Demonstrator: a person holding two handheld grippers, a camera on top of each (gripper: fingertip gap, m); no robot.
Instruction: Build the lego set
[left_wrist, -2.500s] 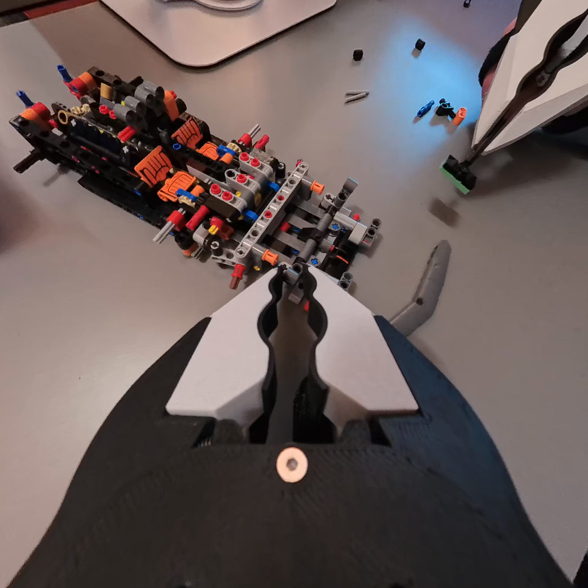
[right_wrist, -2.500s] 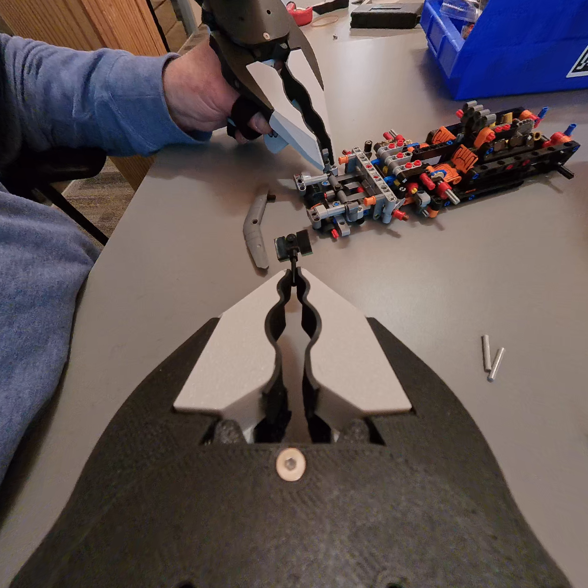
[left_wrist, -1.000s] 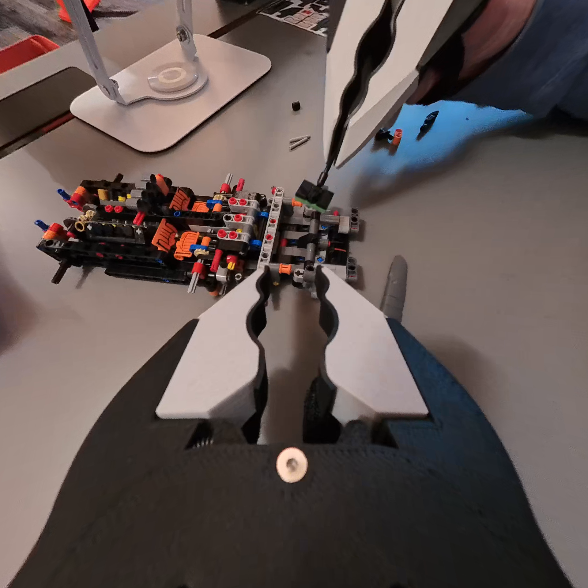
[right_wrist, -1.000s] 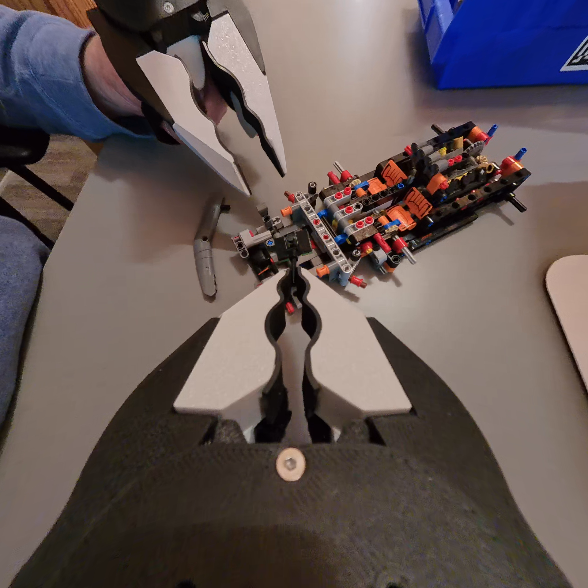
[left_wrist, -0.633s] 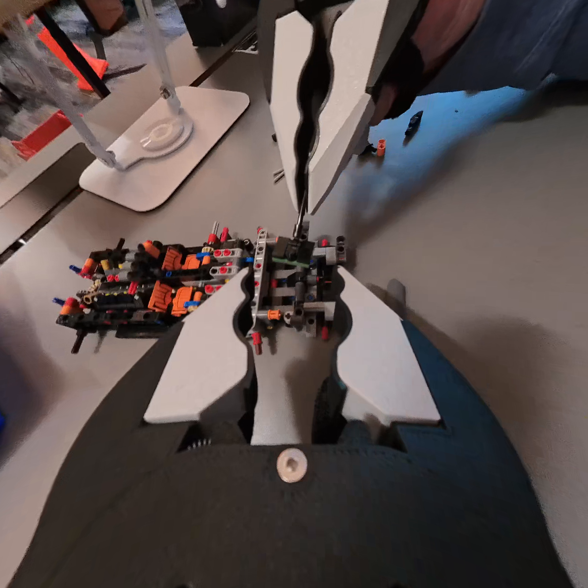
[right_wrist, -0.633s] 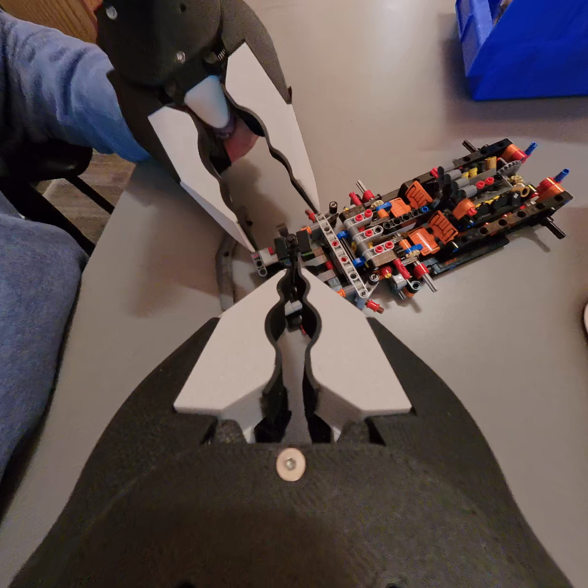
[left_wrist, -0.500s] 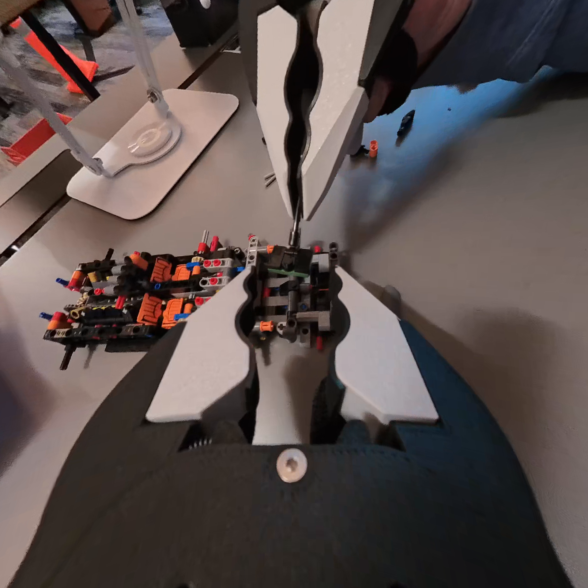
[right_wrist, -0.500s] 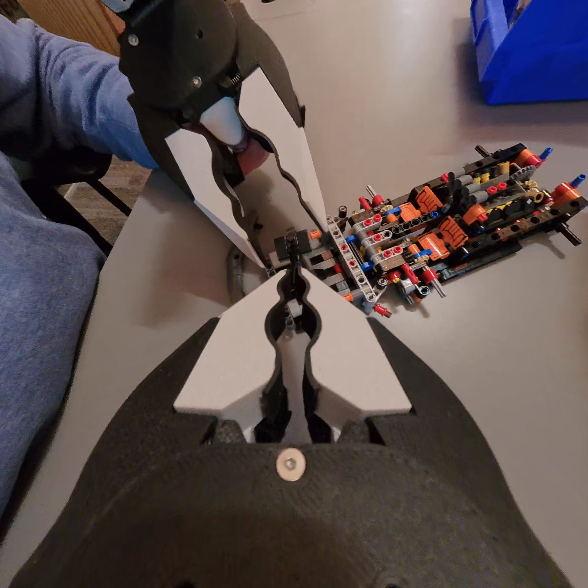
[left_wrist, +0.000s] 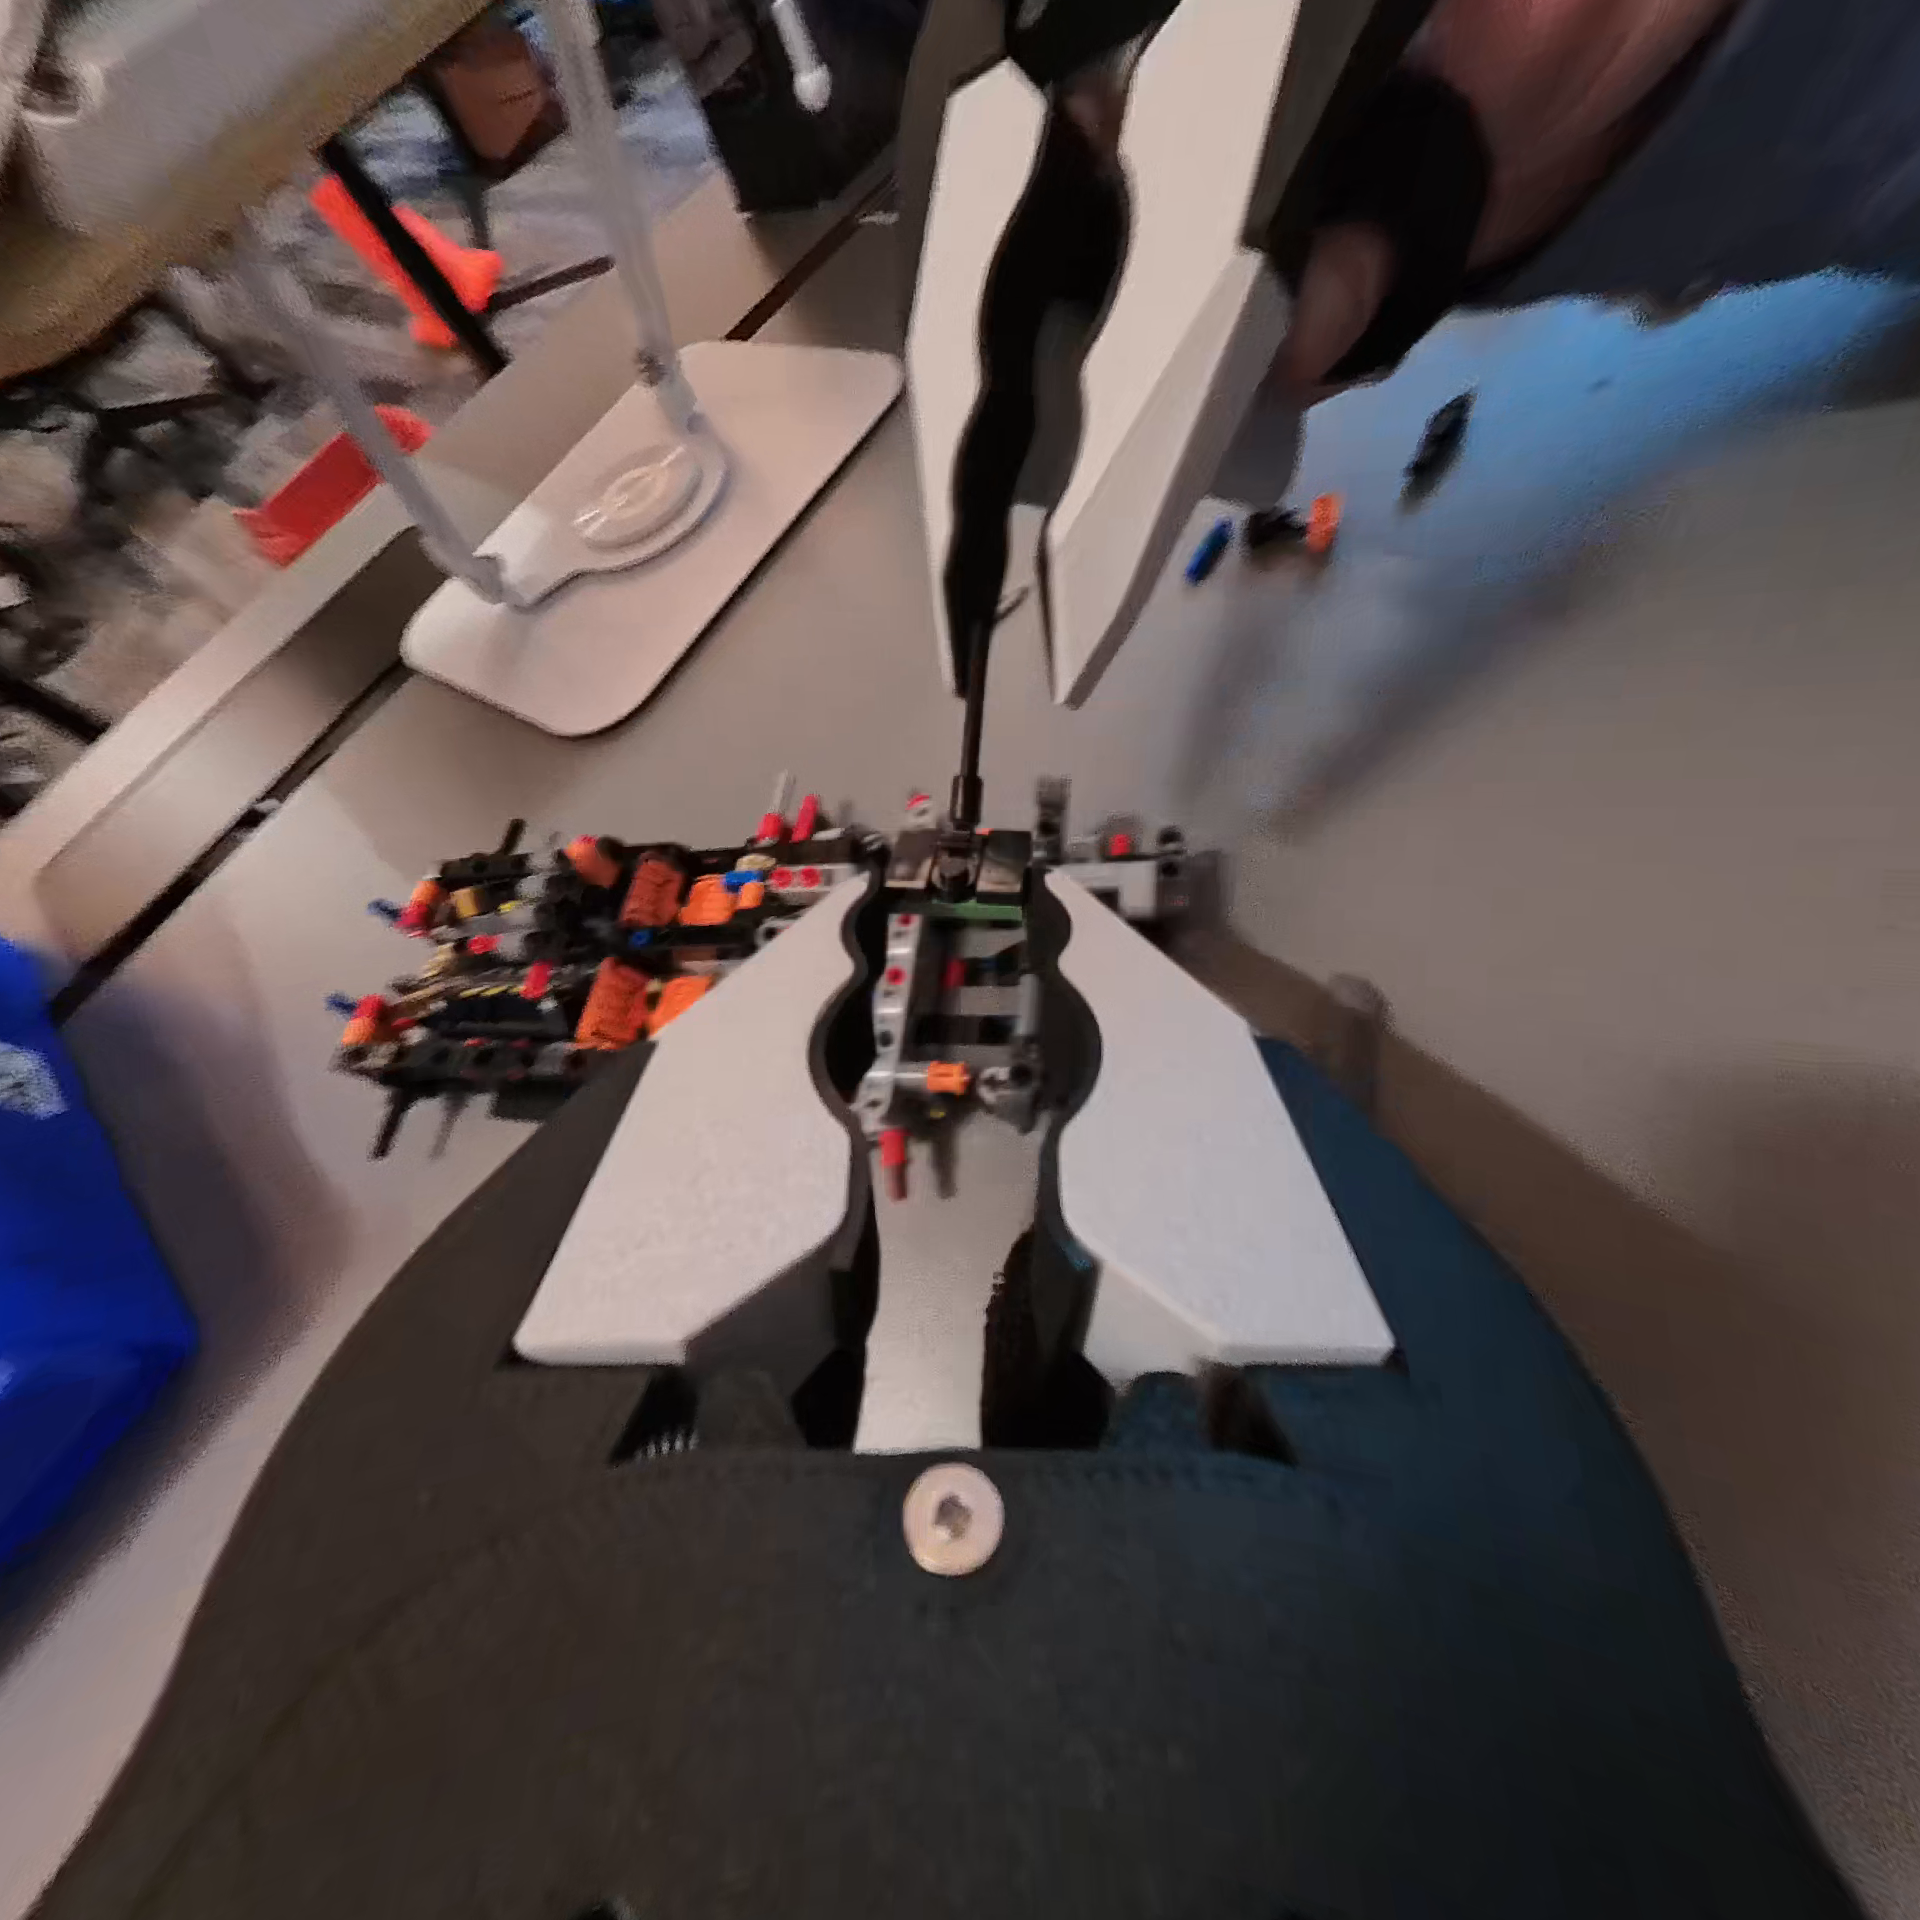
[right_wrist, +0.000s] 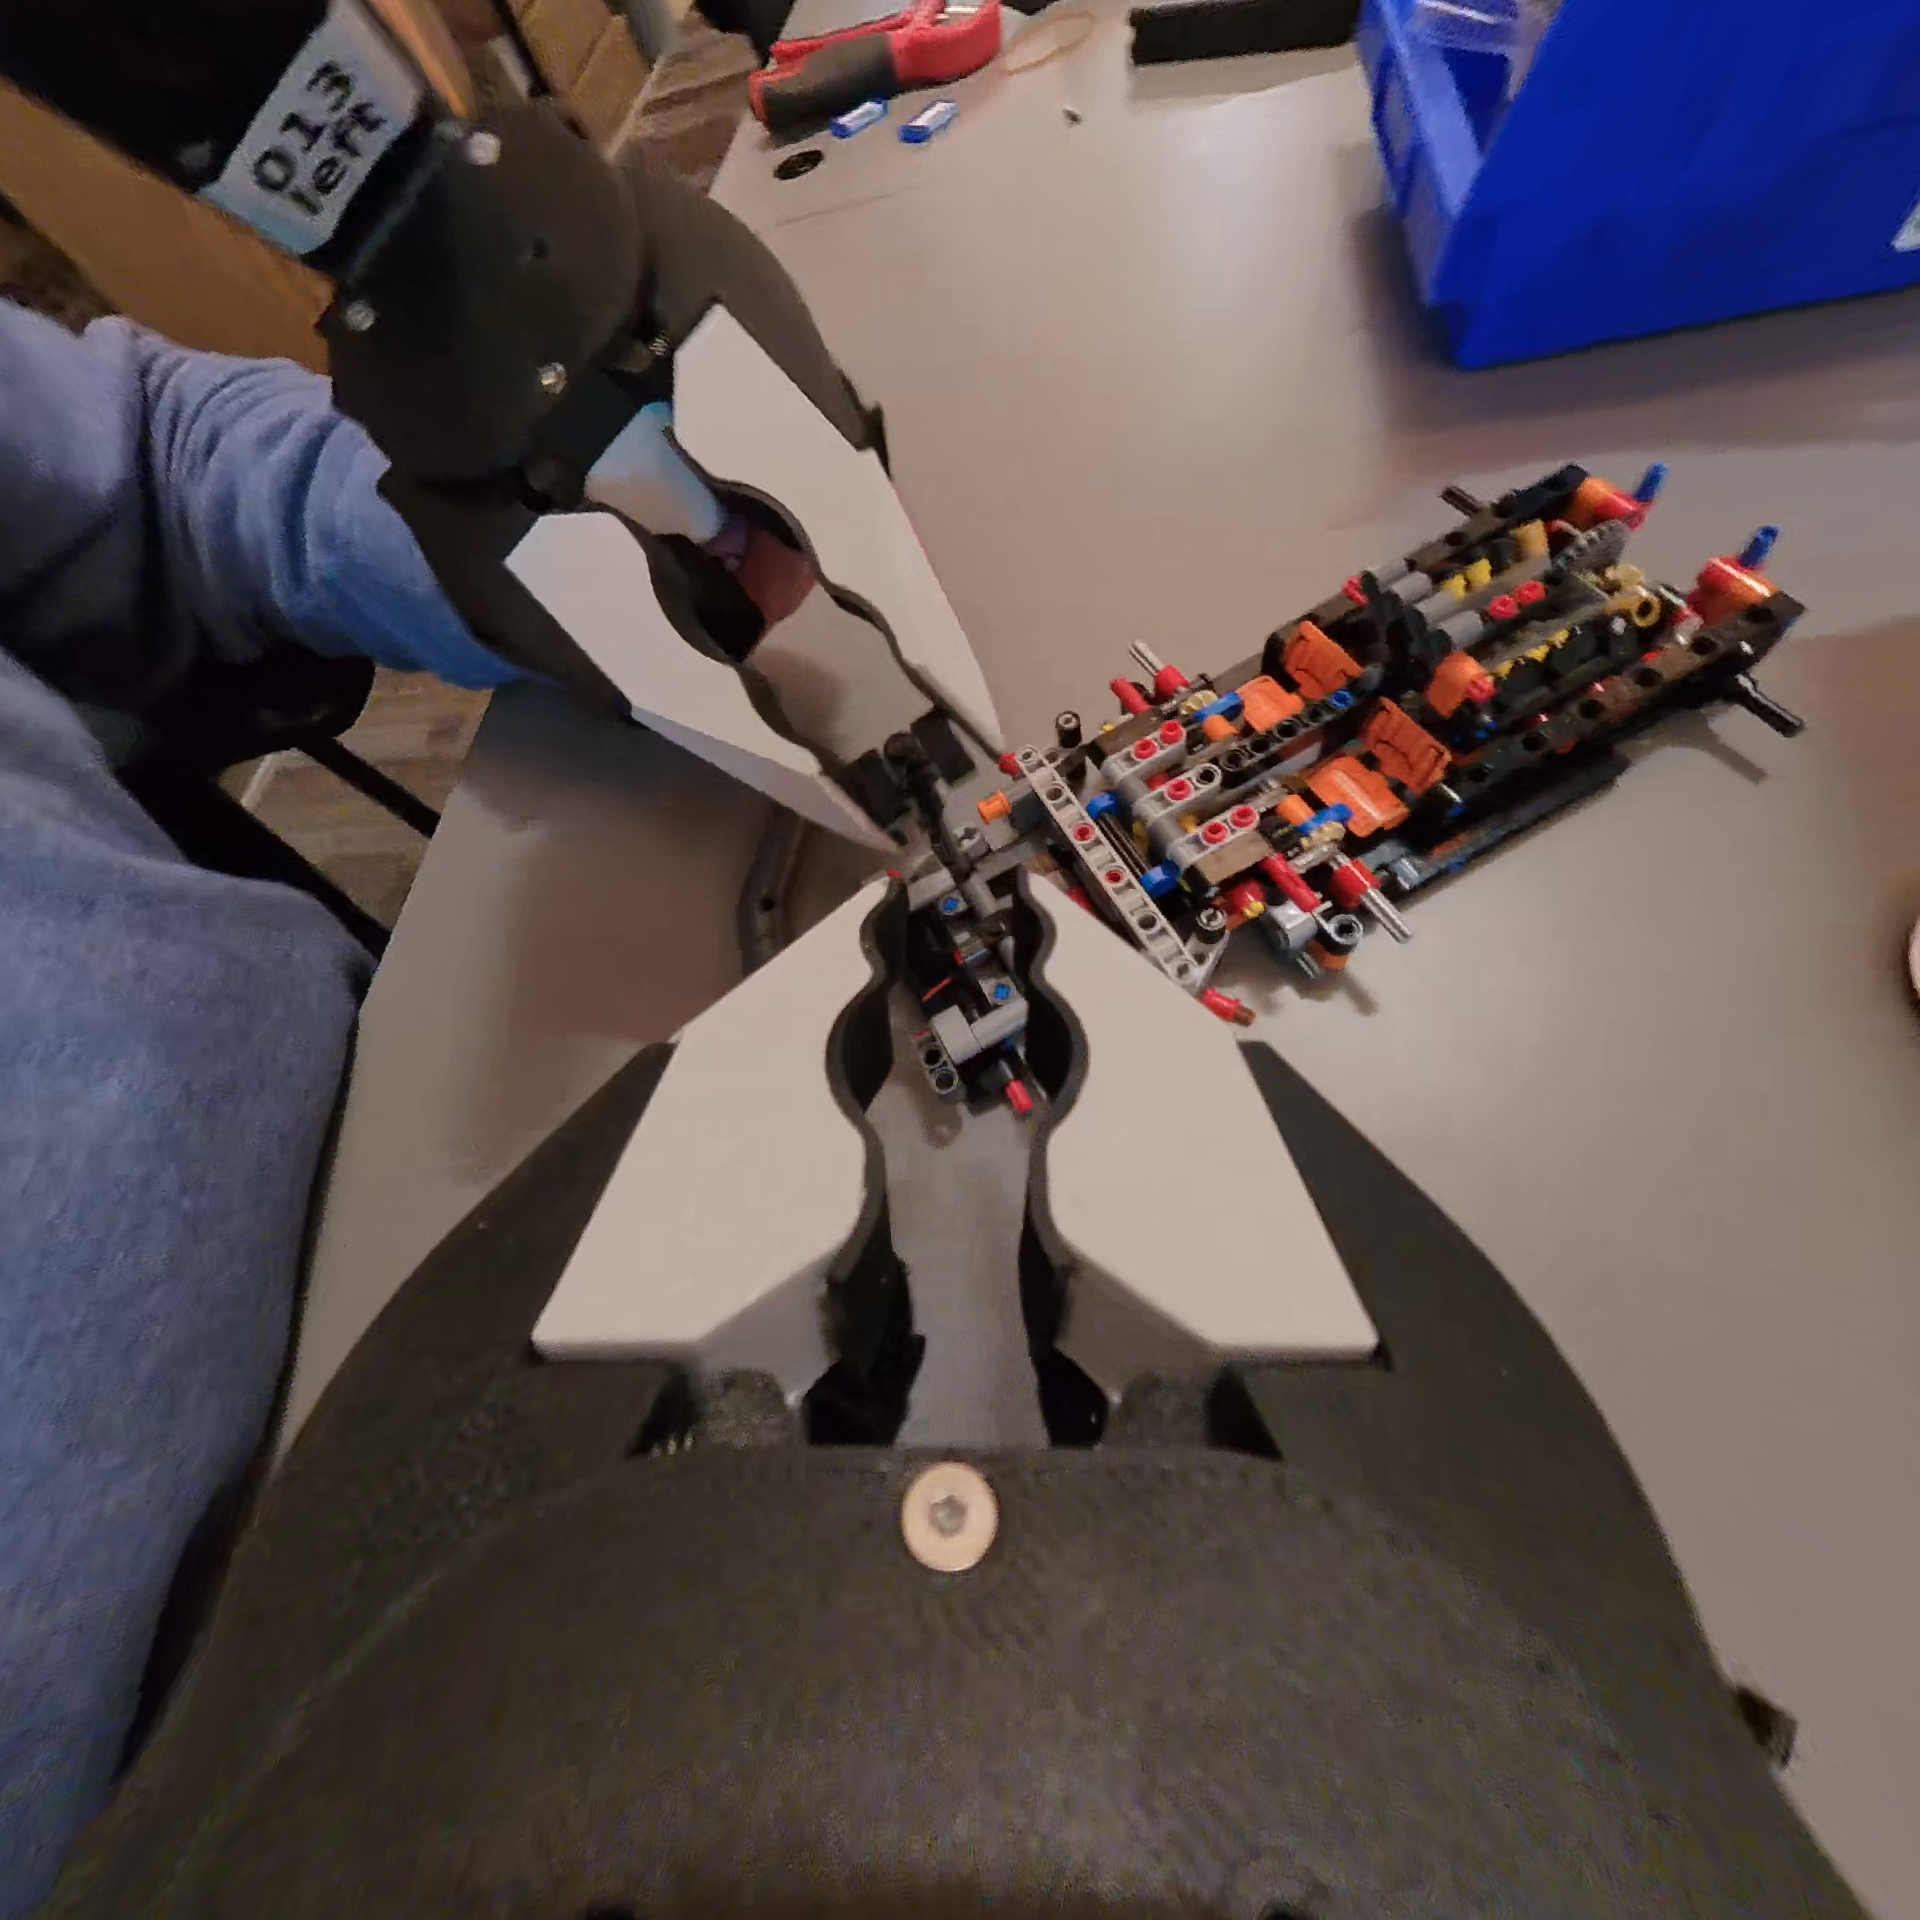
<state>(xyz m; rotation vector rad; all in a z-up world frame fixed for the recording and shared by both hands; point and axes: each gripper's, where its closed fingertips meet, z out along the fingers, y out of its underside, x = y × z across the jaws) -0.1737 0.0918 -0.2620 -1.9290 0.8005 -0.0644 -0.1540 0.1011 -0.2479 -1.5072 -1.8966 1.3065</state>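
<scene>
Left wrist view: heavy motion blur. Left gripper (left_wrist: 956, 894) has its fingers spread wide, straddling the grey-framed end of the lego chassis (left_wrist: 644, 945), one fingertip on each side of the frame; whether the pads actually touch it can't be told. The chassis lies flat on the grey table (left_wrist: 1558, 935), its long body of black, orange and red parts running off to the left. The right gripper (left_wrist: 1003, 686) hangs over the far edge of that end, fingers parted a little. A thin black axle (left_wrist: 971, 748) stands upright under its tips, lower end seated in a black-and-green block (left_wrist: 961, 883) on the chassis. The axle's top sits by the left-hand fingertip; whether it's pinched can't be told. A white lamp base (left_wrist: 644, 551) is behind, a blue bin (left_wrist: 73, 1247) at the left edge, loose small pieces (left_wrist: 1268, 530) at far right.

Right wrist view: right gripper (right_wrist: 956, 883) is partly open, fingertips either side of the chassis end (right_wrist: 977, 997), nothing visibly clamped. The lego chassis (right_wrist: 1351, 748) extends up and right across the table (right_wrist: 1507, 1143). The black axle (right_wrist: 935, 810) leans across just beyond the tips. Left gripper (right_wrist: 935, 790) comes in from upper left, wide open over the same end, held by a person in a blue sleeve (right_wrist: 208, 520). A curved grey panel piece (right_wrist: 769, 883) lies just beside the chassis end. Blue bin (right_wrist: 1662, 177) is top right.
</scene>
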